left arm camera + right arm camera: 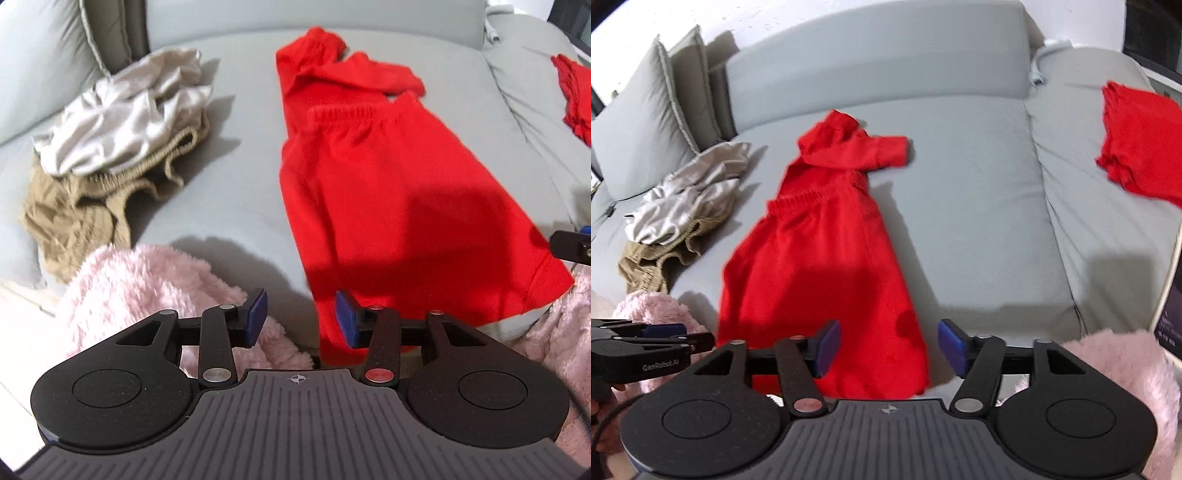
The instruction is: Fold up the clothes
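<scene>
A pair of red trousers (388, 192) lies lengthwise on the grey sofa seat (236, 177), its elastic waistband partway up and the legs bunched at the far end. In the right wrist view the same red trousers (820, 254) reach down to the sofa's front edge. My left gripper (301, 319) is open above the near left corner of the cloth, with nothing between its blue pads. My right gripper (888, 347) is open over the near right corner, and its pads press on nothing.
A crumpled white garment (125, 110) lies on khaki shorts (85, 206) at the left. A folded red garment (1141, 144) sits on the right cushion. Pink fluffy fabric (147, 284) lies along the front edge. Grey cushions (646, 122) lean at the back left.
</scene>
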Demonstrator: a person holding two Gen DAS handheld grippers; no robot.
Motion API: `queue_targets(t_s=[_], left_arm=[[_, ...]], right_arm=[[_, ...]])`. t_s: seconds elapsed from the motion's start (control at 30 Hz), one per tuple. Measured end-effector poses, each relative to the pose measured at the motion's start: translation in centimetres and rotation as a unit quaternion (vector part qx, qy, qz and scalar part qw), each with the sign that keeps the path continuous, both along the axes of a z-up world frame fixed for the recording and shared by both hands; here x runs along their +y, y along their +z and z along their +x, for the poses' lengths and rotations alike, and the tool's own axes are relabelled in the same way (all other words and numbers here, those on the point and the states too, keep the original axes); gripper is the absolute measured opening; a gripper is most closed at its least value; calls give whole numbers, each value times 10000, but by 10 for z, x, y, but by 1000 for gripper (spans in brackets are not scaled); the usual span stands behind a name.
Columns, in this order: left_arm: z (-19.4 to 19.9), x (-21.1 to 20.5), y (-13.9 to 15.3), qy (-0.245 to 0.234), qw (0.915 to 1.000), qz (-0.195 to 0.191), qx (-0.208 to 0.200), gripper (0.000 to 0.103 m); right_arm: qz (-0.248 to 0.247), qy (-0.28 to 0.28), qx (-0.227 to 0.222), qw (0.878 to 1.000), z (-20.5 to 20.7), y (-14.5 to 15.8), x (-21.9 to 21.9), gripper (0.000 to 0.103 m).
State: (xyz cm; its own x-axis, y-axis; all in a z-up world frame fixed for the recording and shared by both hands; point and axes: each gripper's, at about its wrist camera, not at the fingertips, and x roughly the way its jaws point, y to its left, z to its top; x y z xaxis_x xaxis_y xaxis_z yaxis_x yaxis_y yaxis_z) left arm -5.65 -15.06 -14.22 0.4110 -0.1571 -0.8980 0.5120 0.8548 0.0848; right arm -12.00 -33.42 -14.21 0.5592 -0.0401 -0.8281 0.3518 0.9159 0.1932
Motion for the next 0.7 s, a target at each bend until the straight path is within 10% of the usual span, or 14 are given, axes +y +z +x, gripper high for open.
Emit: queue_targets(t_s=[0.7], left_arm=[[207,-68,3,622,9918,-883,-686,49]], right_arm=[[-832,673,-754,9914,220,-1,-21,49]])
